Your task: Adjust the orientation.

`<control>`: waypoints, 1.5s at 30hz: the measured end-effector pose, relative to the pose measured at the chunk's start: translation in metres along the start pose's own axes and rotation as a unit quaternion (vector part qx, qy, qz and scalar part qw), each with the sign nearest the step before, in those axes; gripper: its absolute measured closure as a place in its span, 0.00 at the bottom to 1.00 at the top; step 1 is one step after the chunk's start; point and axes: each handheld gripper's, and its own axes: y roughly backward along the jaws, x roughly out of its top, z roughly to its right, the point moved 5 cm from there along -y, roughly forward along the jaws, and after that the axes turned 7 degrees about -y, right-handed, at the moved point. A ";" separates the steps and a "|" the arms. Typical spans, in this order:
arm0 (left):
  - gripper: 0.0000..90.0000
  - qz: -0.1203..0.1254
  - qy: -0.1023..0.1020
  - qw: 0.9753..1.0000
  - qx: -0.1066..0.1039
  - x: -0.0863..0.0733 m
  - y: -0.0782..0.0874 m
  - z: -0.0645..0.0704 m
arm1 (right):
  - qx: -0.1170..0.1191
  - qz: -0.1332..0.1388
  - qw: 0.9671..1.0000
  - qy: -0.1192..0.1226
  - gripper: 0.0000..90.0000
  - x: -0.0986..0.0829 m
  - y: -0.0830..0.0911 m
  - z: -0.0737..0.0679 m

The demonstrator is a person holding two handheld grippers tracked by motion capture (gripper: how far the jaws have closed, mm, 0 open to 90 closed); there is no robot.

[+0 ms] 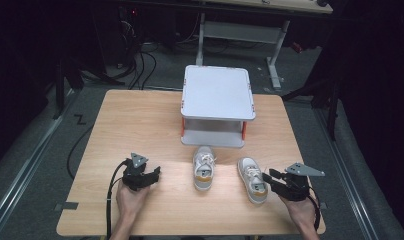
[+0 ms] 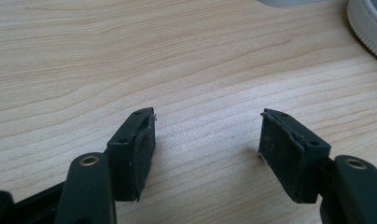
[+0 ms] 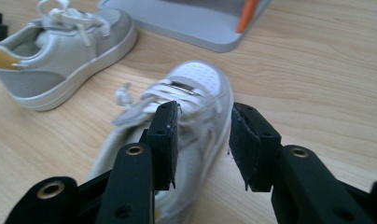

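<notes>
Left gripper point(image 2: 207, 133): jaws wide apart over bare wooden table point(image 2: 130, 60).
Right gripper point(image 3: 203, 128): jaws parted, straddling the nearer white lace-up sneaker point(image 3: 196, 93).
Second white sneaker point(image 3: 65, 42): beyond, left.

Black grippers point(image 1: 155, 175), brass-ringed holes, grey three-cornered plates, black cables.

Two small grey-white laced shoes, left shoe point(image 1: 204, 168) and right shoe point(image 1: 253, 179), stand upright side by side, toes toward the grey two-tier rack point(image 1: 217, 105).
</notes>
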 end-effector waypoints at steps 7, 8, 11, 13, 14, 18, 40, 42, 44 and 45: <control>0.41 -0.006 -0.012 1.000 0.012 0.000 -0.001 0.003 | 0.005 -0.023 0.999 0.026 0.69 -0.001 -0.009 -0.012; 0.40 -0.006 -0.009 1.000 0.015 0.001 -0.001 0.003 | -0.007 -0.043 0.999 0.030 0.67 -0.005 -0.016 -0.011; 0.40 -0.005 -0.008 1.000 0.015 0.001 -0.001 0.003 | -0.012 -0.054 0.998 0.021 0.67 -0.008 -0.021 -0.007; 0.40 -0.006 -0.009 1.000 0.015 0.001 -0.001 0.003 | 0.000 -0.044 0.999 0.004 0.68 -0.011 -0.023 -0.002; 0.39 -0.006 -0.008 1.000 0.014 0.001 -0.002 0.003 | 0.007 -0.042 0.999 -0.008 0.68 -0.012 -0.023 0.000; 0.40 -0.006 -0.008 1.000 0.015 0.001 -0.002 0.003 | 0.014 -0.041 0.999 -0.017 0.70 -0.011 -0.022 0.002; 0.39 -0.005 -0.006 1.000 0.015 0.001 -0.002 0.003 | -0.053 -0.036 0.998 0.029 0.90 -0.004 -0.009 0.001; 0.39 -0.005 -0.006 1.000 0.015 0.001 -0.002 0.003 | -0.053 -0.036 0.997 0.032 0.90 -0.002 -0.009 -0.001; 0.39 -0.006 -0.008 1.000 0.014 0.001 -0.002 0.003 | -0.058 -0.032 0.997 0.036 0.90 0.003 -0.008 -0.004; 0.39 -0.005 -0.006 1.000 0.015 0.001 -0.002 0.003 | -0.059 -0.030 0.997 0.037 0.90 0.005 -0.008 -0.005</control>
